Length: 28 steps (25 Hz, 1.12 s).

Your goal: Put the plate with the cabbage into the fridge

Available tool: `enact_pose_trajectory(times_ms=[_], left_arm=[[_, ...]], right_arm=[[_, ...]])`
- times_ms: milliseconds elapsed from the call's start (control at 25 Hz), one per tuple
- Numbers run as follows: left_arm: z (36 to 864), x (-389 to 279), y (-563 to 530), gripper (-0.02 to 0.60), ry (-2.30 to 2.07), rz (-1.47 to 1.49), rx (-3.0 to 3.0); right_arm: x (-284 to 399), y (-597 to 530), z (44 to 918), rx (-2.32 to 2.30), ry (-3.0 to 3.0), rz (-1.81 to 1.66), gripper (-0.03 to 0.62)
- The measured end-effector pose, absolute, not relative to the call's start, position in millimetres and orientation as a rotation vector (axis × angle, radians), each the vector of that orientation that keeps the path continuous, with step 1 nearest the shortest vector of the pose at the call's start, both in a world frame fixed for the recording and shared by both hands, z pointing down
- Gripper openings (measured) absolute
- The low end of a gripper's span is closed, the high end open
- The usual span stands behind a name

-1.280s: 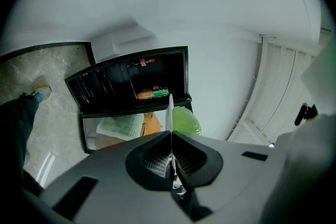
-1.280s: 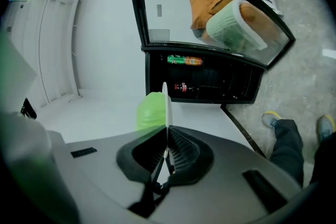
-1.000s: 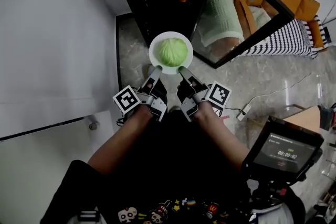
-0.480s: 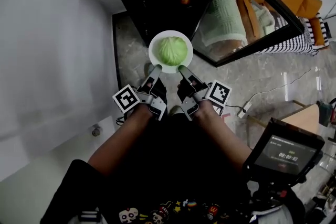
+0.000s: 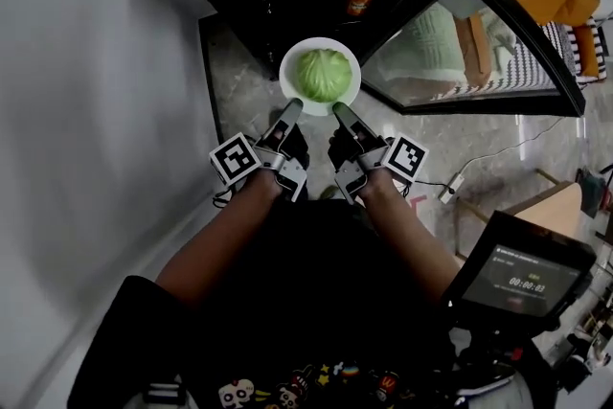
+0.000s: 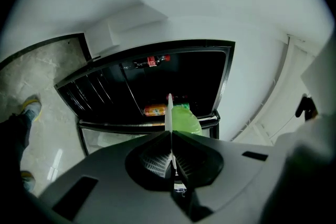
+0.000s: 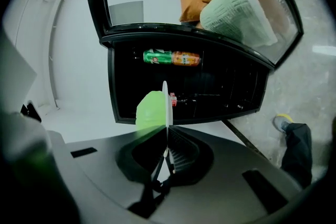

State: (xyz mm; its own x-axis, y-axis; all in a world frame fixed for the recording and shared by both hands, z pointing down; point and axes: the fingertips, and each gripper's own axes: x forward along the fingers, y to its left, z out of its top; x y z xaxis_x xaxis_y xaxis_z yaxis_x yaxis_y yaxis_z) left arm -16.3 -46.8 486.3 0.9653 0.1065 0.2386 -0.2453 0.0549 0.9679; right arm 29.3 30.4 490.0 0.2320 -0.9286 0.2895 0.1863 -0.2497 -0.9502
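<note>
One plate (image 5: 286, 72) in left tongs (image 5: 293, 107), right tongs (image 5: 337, 109)

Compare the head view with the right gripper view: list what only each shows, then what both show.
Head view only: left claw and right claw side by side, the person's bare forearms, a dark timer screen. Right gripper view only: the round white plate edge-on, its rim pinched in the right claw's shut jaws. Both: that plate, the pale green cabbage on it, the open black fridge holding a green drink bottle.
</note>
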Motion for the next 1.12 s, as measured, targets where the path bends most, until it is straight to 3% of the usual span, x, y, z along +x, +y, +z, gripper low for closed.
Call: enact_pose_trajectory(times_ms=[1120], left_arm=[[471,-13,-50,0.011,-0.131,0.143,1.538]], right_arm=[[33,23,485,-1.338,0.868,-1.264,0.015]])
